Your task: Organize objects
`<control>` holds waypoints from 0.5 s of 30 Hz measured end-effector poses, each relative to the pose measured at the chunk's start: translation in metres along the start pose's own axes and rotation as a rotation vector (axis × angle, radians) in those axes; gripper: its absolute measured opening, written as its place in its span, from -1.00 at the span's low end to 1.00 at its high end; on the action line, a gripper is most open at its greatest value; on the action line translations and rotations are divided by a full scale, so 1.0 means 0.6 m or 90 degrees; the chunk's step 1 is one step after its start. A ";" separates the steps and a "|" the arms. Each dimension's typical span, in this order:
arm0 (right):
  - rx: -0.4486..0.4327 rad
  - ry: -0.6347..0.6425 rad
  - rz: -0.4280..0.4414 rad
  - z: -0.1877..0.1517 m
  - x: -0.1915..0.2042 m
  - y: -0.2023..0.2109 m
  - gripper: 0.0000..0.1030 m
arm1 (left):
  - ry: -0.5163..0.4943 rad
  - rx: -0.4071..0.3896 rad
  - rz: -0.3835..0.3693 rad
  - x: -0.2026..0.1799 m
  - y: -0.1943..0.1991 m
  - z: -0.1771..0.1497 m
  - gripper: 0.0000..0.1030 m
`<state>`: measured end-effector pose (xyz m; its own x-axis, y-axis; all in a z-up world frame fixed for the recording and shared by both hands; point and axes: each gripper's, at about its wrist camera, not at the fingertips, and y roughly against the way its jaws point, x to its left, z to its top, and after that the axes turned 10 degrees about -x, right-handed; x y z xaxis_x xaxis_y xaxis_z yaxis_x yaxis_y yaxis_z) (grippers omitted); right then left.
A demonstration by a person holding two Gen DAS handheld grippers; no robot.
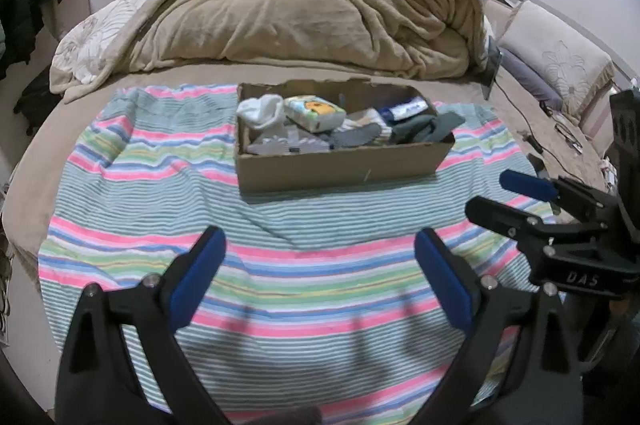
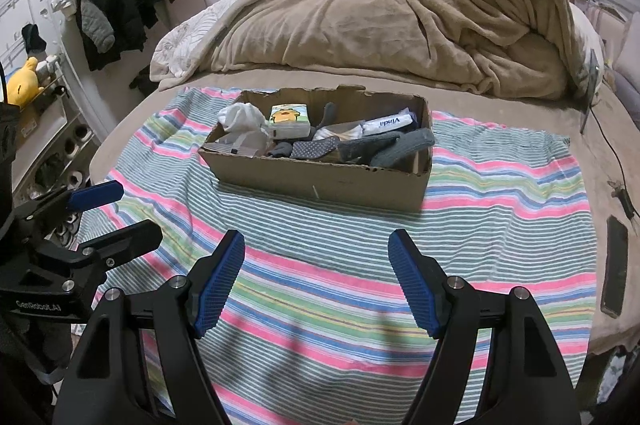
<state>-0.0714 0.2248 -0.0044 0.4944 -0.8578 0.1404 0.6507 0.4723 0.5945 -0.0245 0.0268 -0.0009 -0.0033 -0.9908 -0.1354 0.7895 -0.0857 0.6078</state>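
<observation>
Cardboard box (image 2: pixel 320 181) sits mid-bed on the striped towel (image 2: pixel 500 185), stuffed with soft socks (image 2: pixel 384 147) and tissue packs (image 2: pixel 289 121) — light, squashy, pinch mid-bundle. Left hand-held gripper (image 1: pixel 320 277) and right hand-held gripper (image 2: pixel 316 281) both gape wide, empty.

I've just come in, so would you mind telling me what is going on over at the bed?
A person is holding a two-finger gripper in each hand above a striped towel spread on the bed. Both the left gripper and the right gripper are open and empty, touching nothing. Ahead of them on the towel sits a cardboard box already filled with socks, a white cloth and tissue packs. Nothing loose shows on the towel itself.
</observation>
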 end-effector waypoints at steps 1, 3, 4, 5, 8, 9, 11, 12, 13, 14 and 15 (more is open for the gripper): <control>0.000 0.000 0.000 0.000 0.000 0.000 0.50 | 0.000 0.000 0.001 0.000 -0.001 0.000 0.87; -0.001 -0.002 -0.001 0.000 -0.002 -0.001 0.50 | 0.001 0.002 0.001 0.003 -0.001 0.000 0.88; -0.001 -0.003 -0.002 0.002 -0.003 -0.003 0.51 | 0.001 0.002 0.002 0.004 -0.002 0.000 0.88; -0.001 -0.004 -0.003 0.002 -0.003 -0.004 0.52 | 0.002 0.002 0.002 0.004 -0.002 0.000 0.88; 0.000 -0.003 -0.003 0.003 -0.003 -0.005 0.61 | 0.006 0.001 0.006 0.007 -0.002 0.001 0.88; -0.001 -0.003 -0.003 0.003 -0.003 -0.005 0.61 | 0.007 0.001 0.007 0.008 -0.002 0.001 0.88; -0.002 -0.003 -0.004 0.003 -0.004 -0.005 0.62 | 0.010 0.000 0.008 0.011 -0.001 0.002 0.88; -0.002 -0.003 -0.005 0.004 -0.005 -0.006 0.62 | 0.011 0.000 0.009 0.012 0.000 0.002 0.88; -0.002 -0.004 -0.006 0.005 -0.005 -0.007 0.62 | 0.011 0.000 0.009 0.013 0.000 0.002 0.88; -0.002 -0.003 -0.007 0.005 -0.007 -0.007 0.62 | 0.010 0.000 0.010 0.013 0.000 0.001 0.88; -0.002 -0.003 -0.008 0.006 -0.008 -0.008 0.62 | 0.010 0.000 0.009 0.013 0.000 0.001 0.88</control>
<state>-0.0789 0.2257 -0.0050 0.4836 -0.8645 0.1373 0.6587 0.4627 0.5933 -0.0246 0.0190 -0.0014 0.0183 -0.9901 -0.1389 0.7891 -0.0710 0.6102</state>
